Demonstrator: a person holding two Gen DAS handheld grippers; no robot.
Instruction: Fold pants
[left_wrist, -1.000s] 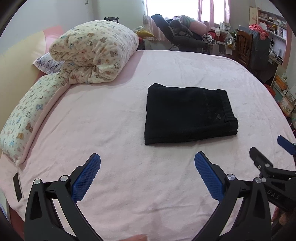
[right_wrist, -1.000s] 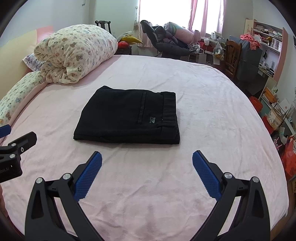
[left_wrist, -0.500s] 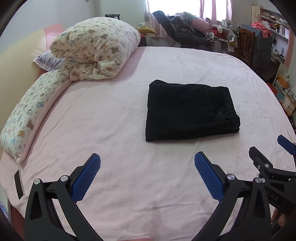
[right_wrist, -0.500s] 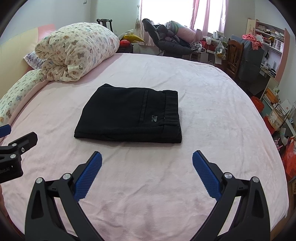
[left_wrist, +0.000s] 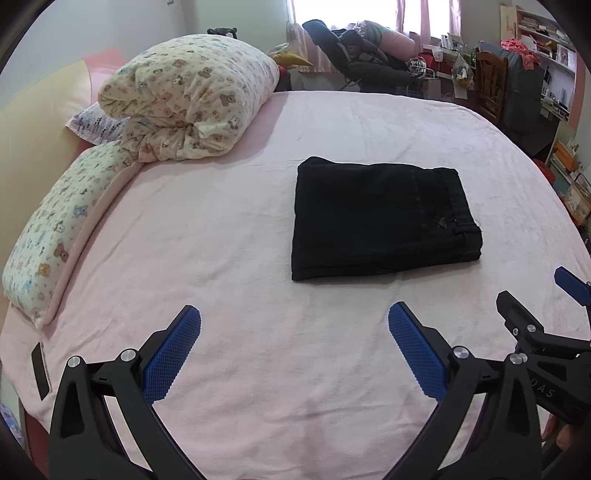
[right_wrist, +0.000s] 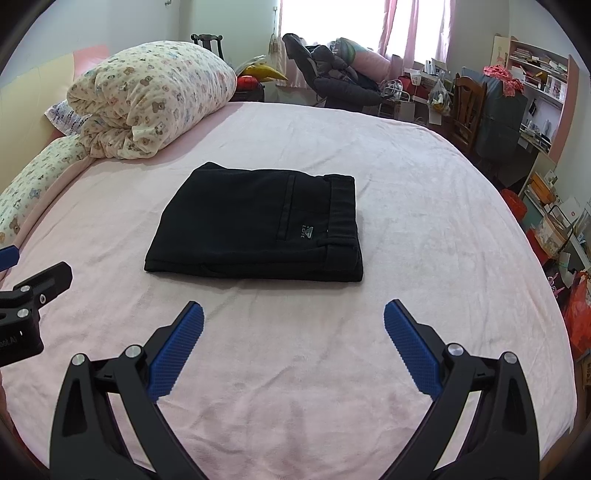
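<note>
1. Both black two-finger grippers, left (left_wrist: 293, 325) and right (right_wrist: 293, 325), hover spread wide and empty at lower frame.
2. Folded black pants (right_wrist: 258, 225) lie mid-frame on the pink blanket (right_wrist: 424, 221).
3. Frame edges crop the gripper bases.

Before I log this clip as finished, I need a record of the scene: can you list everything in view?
Pants: one, black, folded into a flat rectangle, lying mid-bed, waistband at the right end.
Bed cover: one, pink, spread under the pants.
Rolled duvet: one, cream with a bear print, at the far left of the bed.
Long pillow: one, same bear print, along the left edge.
Wooden chair: one, brown, beyond the bed at right.
Bookshelf: one, pink-framed, far right wall.
Curtains: pink, at the bright window.
Left claw: one, black with blue pads, open, empty, above the near bed edge.
Right claw: one, same colours, open, empty.
</note>
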